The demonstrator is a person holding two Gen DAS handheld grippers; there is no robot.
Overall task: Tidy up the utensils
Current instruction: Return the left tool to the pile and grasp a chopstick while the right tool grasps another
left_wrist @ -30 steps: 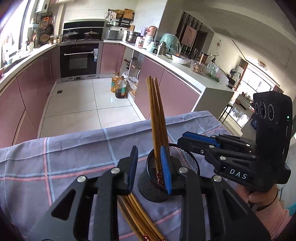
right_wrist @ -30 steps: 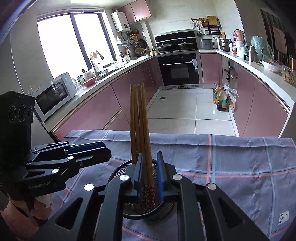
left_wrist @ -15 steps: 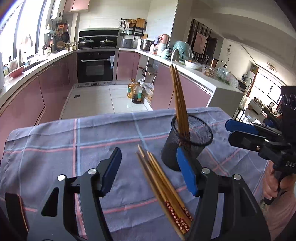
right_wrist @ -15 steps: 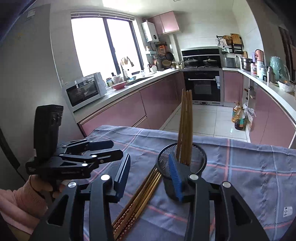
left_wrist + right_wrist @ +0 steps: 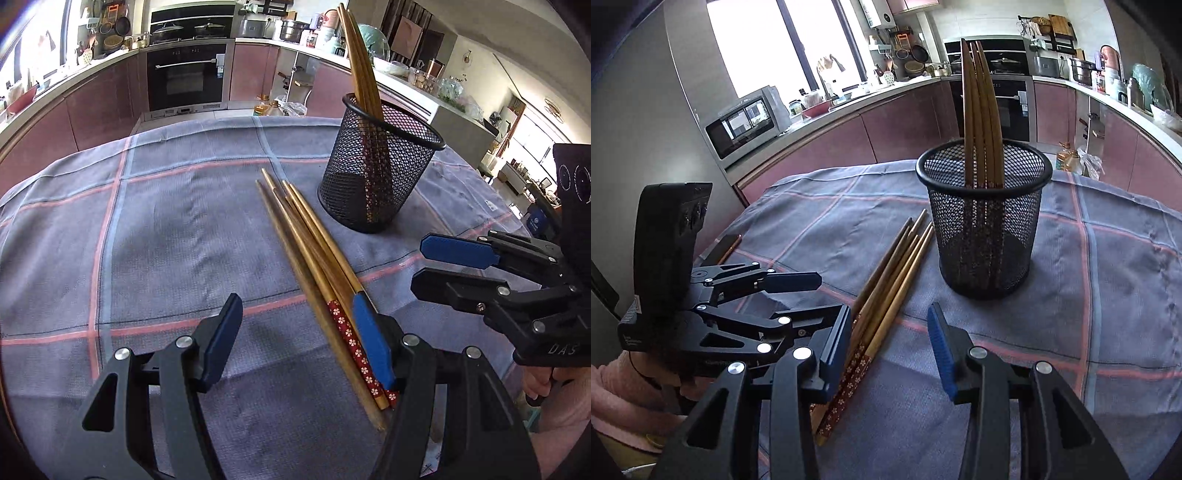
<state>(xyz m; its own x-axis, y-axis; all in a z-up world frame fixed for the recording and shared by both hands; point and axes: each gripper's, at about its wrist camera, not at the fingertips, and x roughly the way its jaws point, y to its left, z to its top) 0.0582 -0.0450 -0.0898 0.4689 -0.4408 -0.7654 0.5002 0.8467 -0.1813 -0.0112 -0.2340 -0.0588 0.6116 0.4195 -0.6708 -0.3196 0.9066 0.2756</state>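
Black mesh cup (image 5: pixel 376 173) holds several upright chopsticks (image 5: pixel 360 62).

Your left tongs (image 5: pixel 295 332) cover the patterned ends of the loose chopsticks (image 5: pixel 310 254); mesh of the holder (image 5: pixel 380 177) obscures the standing chopsticks' lower ends.

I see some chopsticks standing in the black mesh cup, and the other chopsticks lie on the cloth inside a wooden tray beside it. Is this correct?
Not quite. There is no wooden tray: the loose chopsticks lie directly on the checked cloth beside the black mesh cup, as the right wrist view shows. The rest is right: other chopsticks stand in the cup.
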